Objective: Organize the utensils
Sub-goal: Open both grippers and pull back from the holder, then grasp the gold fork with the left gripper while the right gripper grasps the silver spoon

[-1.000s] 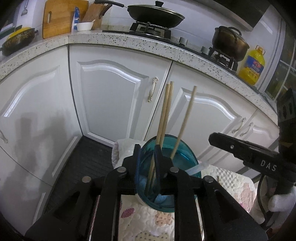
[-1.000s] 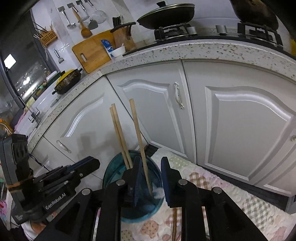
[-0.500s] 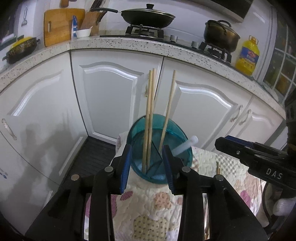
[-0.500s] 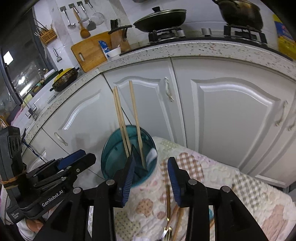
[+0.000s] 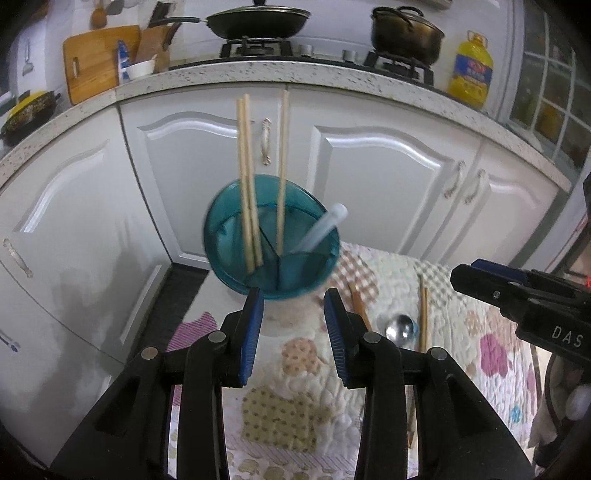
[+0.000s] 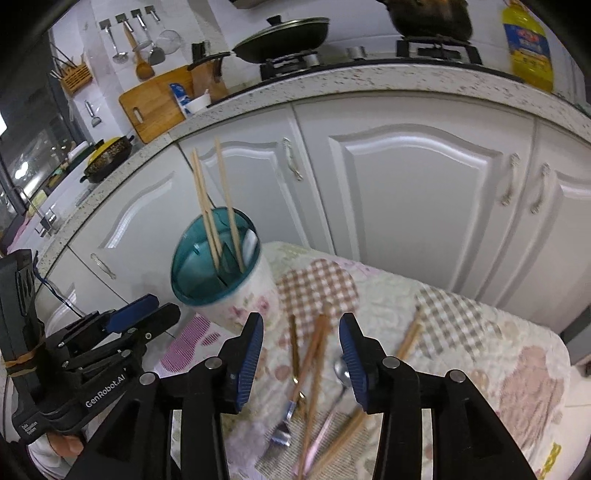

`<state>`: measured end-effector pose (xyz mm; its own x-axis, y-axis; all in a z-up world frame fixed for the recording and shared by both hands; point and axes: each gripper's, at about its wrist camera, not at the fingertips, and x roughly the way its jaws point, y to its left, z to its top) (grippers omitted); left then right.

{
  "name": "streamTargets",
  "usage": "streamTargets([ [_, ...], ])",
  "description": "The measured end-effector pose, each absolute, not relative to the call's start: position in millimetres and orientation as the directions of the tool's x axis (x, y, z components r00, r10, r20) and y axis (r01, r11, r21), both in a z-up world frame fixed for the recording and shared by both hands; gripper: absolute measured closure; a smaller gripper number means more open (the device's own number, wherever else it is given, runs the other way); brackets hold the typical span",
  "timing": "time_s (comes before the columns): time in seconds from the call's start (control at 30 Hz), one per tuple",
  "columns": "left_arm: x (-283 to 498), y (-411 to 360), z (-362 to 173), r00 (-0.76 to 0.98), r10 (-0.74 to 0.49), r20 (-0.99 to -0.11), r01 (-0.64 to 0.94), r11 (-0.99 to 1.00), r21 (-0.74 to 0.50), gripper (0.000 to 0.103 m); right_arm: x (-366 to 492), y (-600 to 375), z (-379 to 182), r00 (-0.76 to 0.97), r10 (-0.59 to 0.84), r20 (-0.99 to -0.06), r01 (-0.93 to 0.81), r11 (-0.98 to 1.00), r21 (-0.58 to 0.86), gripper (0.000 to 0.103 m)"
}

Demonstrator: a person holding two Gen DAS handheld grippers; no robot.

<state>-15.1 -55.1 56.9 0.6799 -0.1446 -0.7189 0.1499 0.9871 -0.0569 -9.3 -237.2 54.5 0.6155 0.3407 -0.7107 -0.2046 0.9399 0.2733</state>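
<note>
1. Readable writing: white letters "DAS" on the side of the right gripper as the left camera sees it, and "GenRobot.AI" on the body of the left gripper as the right camera sees it. The yellow oil bottle on the counter has a red and blue label, too small to read.
2. The utensil holder is a round cup with a see-through teal top split into compartments by thin walls; its lower body is white with faint pink flowers. It stands on a quilted patchwork cloth, near that cloth's left edge.
3. Three pale wooden chopsticks stand upright in the holder, two close together and one apart; a white plastic handle leans in another compartment.
4. Loose on the cloth to the right of the holder lie more wooden chopsticks, a metal spoon, and a fork with a slim handle.
5. The left gripper's jaws stand moderately apart with nothing between them, just short of the holder; they opened a moment ago and have stopped.
6. The right gripper's jaws have just been opening, hold nothing, and hang over the loose chopsticks and spoon.
7. A lidded black pan and a dark pot sit on the stove.
</note>
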Motion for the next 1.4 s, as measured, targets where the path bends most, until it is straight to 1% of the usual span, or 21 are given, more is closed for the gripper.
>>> streamTargets([
  [0.13, -20, -64, 54, 0.671, -0.16, -0.724, 0.171, 0.984, -0.059, 0.07, -20, -252, 46, 0.612, 0.32, -0.724, -0.175, 0.947, 0.271, 0.062],
  [0.33, -22, -63, 43, 0.624, -0.215, -0.751, 0.19, 0.974, -0.122, 0.07, -30, -268, 28, 0.589, 0.29, -0.754, -0.129, 0.955, 0.267, 0.062],
  [0.63, -22, -60, 18, 0.552, -0.262, -0.792, 0.204, 0.963, -0.177, 0.07, -22, -281, -24, 0.508, 0.294, -0.81, -0.076, 0.952, 0.298, 0.062],
  [0.73, -20, -61, 7, 0.515, -0.283, -0.809, 0.209, 0.957, -0.201, 0.07, -15, -281, -34, 0.499, 0.314, -0.808, -0.086, 0.945, 0.315, 0.062],
  [0.9, -16, -64, -4, 0.489, -0.288, -0.823, 0.217, 0.954, -0.205, 0.07, 9, -273, -47, 0.476, 0.34, -0.811, -0.145, 0.94, 0.309, 0.062],
  [1.0, -14, -67, -6, 0.48, -0.301, -0.824, 0.228, 0.95, -0.214, 0.07, 24, -266, -57, 0.454, 0.347, -0.82, -0.189, 0.938, 0.292, 0.064],
  [1.07, -10, -69, -9, 0.472, -0.305, -0.827, 0.233, 0.948, -0.216, 0.07, 32, -262, -63, 0.445, 0.359, -0.82, -0.22, 0.932, 0.289, 0.068],
  [1.13, -6, -73, -13, 0.462, -0.304, -0.833, 0.236, 0.948, -0.215, 0.07, 40, -260, -69, 0.434, 0.366, -0.823, -0.23, 0.929, 0.291, 0.076],
  [1.17, -3, -76, -16, 0.456, -0.304, -0.837, 0.237, 0.947, -0.215, 0.07, 43, -260, -73, 0.428, 0.376, -0.822, -0.232, 0.925, 0.302, 0.079],
  [1.23, 1, -81, -20, 0.449, -0.304, -0.84, 0.242, 0.947, -0.213, 0.07, 47, -260, -79, 0.408, 0.406, -0.818, -0.242, 0.912, 0.332, 0.09],
  [1.27, 5, -85, -22, 0.443, -0.304, -0.843, 0.246, 0.946, -0.211, 0.07, 46, -260, -80, 0.406, 0.412, -0.816, -0.246, 0.909, 0.336, 0.091],
  [1.33, 10, -90, -26, 0.434, -0.306, -0.847, 0.251, 0.944, -0.213, 0.07, 43, -263, -79, 0.402, 0.431, -0.808, -0.244, 0.901, 0.359, 0.098],
  [1.4, 18, -98, -30, 0.427, -0.31, -0.849, 0.254, 0.943, -0.217, 0.07, 38, -269, -77, 0.399, 0.448, -0.8, -0.233, 0.894, 0.384, 0.1],
])
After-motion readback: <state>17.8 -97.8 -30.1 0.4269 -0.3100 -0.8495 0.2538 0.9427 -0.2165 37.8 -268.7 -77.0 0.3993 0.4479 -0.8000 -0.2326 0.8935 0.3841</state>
